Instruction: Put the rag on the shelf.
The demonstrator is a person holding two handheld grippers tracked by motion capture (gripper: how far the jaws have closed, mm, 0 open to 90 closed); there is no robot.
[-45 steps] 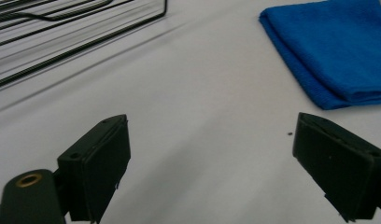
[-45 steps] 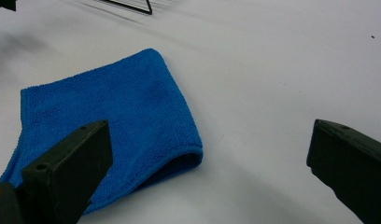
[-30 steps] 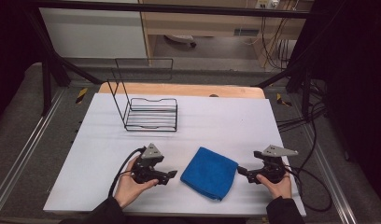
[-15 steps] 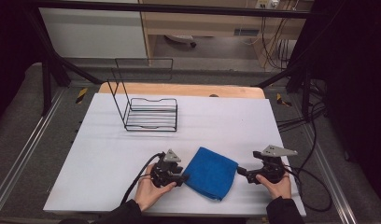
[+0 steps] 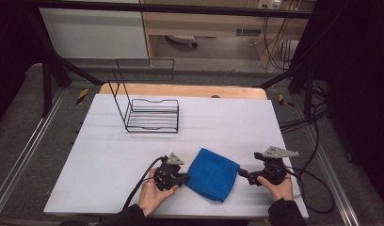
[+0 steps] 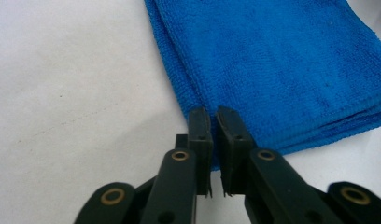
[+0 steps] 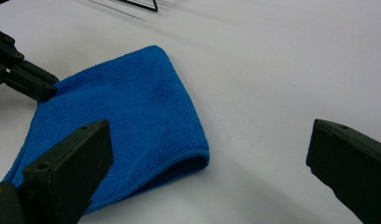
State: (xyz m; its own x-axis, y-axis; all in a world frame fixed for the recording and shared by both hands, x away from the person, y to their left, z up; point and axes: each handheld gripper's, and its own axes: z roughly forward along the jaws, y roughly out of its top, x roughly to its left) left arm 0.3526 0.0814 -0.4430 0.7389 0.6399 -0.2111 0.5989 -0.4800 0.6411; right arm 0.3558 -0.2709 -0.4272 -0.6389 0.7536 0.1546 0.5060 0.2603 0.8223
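Note:
A folded blue cloth (image 5: pixel 212 173) lies near the front edge of the white table (image 5: pixel 237 122). My left gripper (image 5: pixel 184 179) is at the cloth's left edge. Its jaws have just been closing. In the left gripper view they stand almost together on the near corner of the cloth (image 6: pixel 272 70), with my left gripper (image 6: pixel 215 116) pinching a strip of blue between the pads. My right gripper (image 5: pixel 242 174) rests just right of the cloth, held by a hand. In the right gripper view its jaws (image 7: pixel 209 133) stand wide apart, and the cloth (image 7: pixel 132 121) lies ahead and to the left, untouched.
A black wire rack (image 5: pixel 151 115) with a tall back frame stands at the far left of the table. A wooden board (image 5: pixel 180 90) runs along the far edge. Cables (image 5: pixel 317 193) trail off the right side. In the right gripper view, my left gripper (image 7: pixel 25 77) shows at the cloth's far corner.
My left gripper moved right to the cloth's left edge and its jaws shut on the corner. The right hand and gripper kept still.

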